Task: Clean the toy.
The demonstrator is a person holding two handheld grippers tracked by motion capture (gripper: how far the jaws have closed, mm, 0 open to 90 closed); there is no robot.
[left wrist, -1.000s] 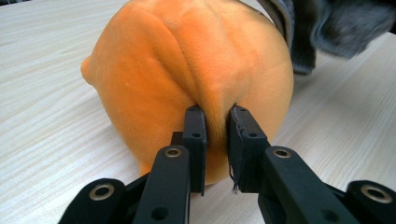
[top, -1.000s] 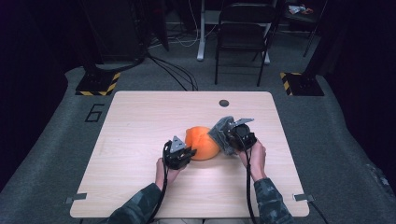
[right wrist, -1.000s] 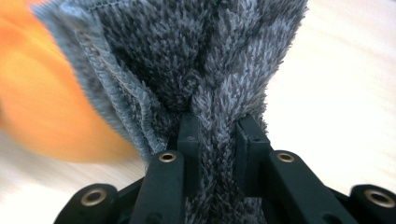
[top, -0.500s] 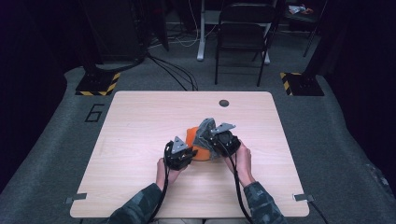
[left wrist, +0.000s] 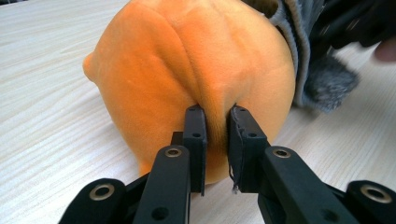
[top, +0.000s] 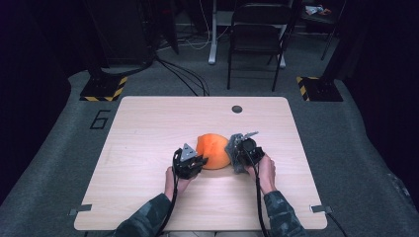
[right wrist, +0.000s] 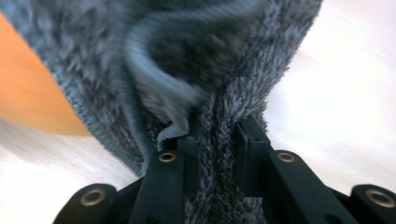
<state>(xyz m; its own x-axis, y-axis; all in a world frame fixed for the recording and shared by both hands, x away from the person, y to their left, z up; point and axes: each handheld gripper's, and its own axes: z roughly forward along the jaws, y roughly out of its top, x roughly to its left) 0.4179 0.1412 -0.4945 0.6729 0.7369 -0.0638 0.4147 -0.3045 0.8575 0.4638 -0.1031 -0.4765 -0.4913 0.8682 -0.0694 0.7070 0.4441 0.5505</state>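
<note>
Right gripper (top: 236,157) has dropped back down w/ the grey fuzzy cover (right wrist: 205,84) pinched; left gripper (top: 196,162) clamps orange plush (top: 213,150) mid-table. I'd say cover's peeling off.

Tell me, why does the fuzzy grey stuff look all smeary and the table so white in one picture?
In the right gripper view the grey fleece is very close to the camera and blurred, and the table is washed out by bright light. In the left gripper view the orange plush is sharp. In the high view the table is evenly lit and the room around it is dark.
</note>
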